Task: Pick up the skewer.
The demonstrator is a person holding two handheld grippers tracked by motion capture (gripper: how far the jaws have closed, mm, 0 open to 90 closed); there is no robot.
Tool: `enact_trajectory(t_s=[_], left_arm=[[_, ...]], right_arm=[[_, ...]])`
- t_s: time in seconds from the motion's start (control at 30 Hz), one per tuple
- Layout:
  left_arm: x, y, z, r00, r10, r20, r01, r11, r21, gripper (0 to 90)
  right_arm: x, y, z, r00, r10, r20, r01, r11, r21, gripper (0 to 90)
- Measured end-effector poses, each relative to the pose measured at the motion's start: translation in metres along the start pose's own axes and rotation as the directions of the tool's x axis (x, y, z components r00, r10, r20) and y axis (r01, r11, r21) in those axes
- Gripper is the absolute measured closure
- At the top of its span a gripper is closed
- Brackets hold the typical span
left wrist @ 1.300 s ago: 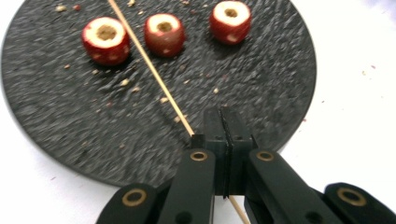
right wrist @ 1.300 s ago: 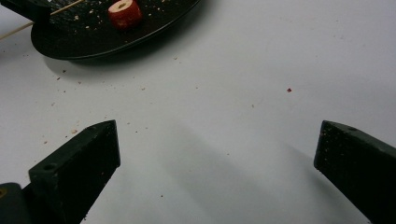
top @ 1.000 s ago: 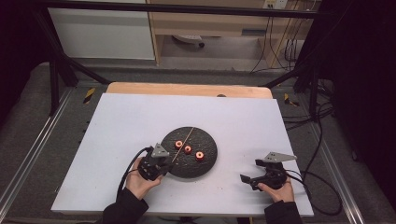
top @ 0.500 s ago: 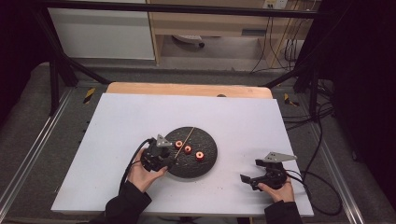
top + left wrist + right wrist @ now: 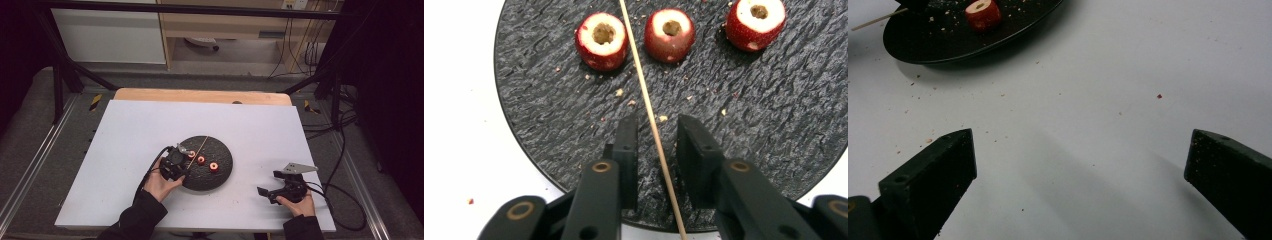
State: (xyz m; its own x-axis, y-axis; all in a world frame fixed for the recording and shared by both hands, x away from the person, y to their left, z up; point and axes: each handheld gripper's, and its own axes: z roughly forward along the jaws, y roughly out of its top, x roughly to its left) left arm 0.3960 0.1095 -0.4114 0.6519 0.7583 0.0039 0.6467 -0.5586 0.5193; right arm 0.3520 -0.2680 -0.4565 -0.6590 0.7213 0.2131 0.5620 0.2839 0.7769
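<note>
Nearest the person, the right gripper (image 5: 266, 192) is held by the right hand (image 5: 298, 202) low over the white bench (image 5: 125, 130), well apart from the plate. In the right gripper view its jaws are seen spread wide, released, with bare bench surface and scattered crumbs between them and nothing held.

The left gripper (image 5: 655, 135) is held by the left hand (image 5: 159, 182) at the near left edge of the round black plate (image 5: 774, 125). Its jaws are set apart on either side of a thin wooden skewer (image 5: 651, 122), which is observed lying on the plate and running between them; a narrow gap is visible on each side, so the skewer is bracketed but not clamped. The skewer's near end passes beyond the plate rim toward the gripper body.

Farther along the plate, three red cored fruit pieces are recorded in a row, hollow ends up: the left piece (image 5: 602, 34) just left of the skewer, the middle piece (image 5: 669, 33) just right of it, and the right piece (image 5: 754, 22) apart from both. Small crumbs are scattered on the plate's textured surface.

Beyond the plate, the bench's wooden far edge (image 5: 200, 95) is noted in the high view.
</note>
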Motion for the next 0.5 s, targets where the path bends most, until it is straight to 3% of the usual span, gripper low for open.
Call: enact_trajectory(t_s=[0.5], left_arm=[[-0.0063,-0.0017,-0.0007,0.9997,-0.017,-0.017,0.018,0.9996,0.023,84.0]], right_arm=[[0.0001,-0.0002,0.0004,1.0,0.0,-0.003,0.0,1.0,0.0,0.9]])
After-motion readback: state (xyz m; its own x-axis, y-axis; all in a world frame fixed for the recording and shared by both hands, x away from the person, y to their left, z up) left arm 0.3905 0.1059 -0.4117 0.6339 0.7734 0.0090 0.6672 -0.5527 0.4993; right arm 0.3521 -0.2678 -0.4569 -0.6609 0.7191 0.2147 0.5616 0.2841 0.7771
